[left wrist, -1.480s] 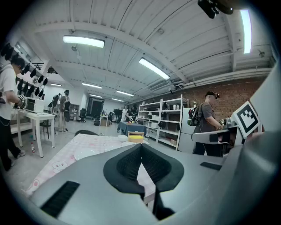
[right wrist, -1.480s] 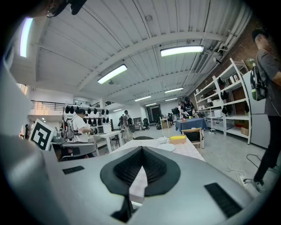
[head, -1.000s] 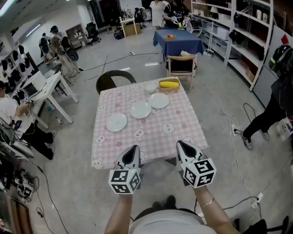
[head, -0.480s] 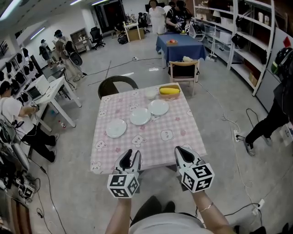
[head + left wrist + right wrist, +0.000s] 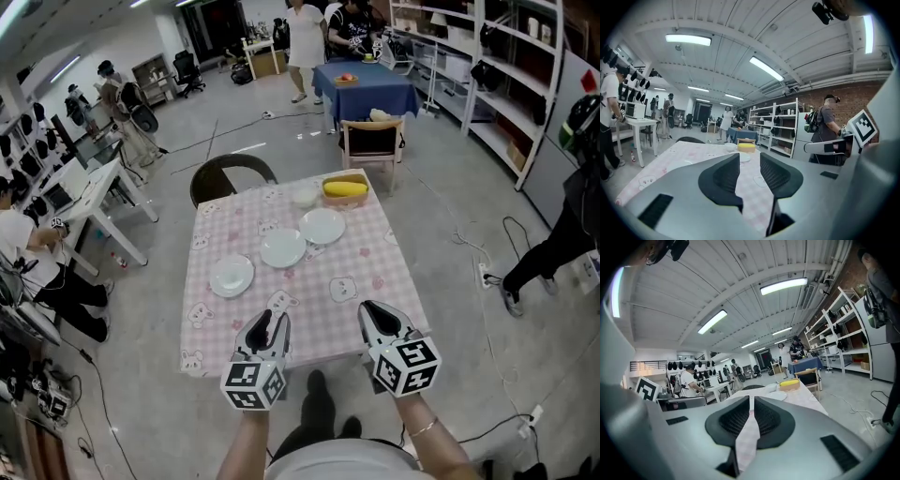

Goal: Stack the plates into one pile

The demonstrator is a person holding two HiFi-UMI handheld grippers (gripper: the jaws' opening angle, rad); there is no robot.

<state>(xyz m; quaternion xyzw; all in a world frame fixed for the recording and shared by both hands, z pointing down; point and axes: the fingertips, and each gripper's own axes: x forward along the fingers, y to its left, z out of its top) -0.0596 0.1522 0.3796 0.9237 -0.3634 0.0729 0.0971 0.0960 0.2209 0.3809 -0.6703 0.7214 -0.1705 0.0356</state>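
Three plates (image 5: 283, 247) lie flat in a diagonal row, near-left to far-right.

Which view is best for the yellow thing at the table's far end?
Head view: the yellow thing shows whole, from above. Both gripper views catch it only side-on, small and distant.

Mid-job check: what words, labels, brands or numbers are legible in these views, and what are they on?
No readable text anywhere.
Left gripper cube, right gripper cube: black-and-white square marker patterns, no letters or digits.
Tablecloth: cartoon prints, any lettering too small to read.
Shelves: items too small to read.
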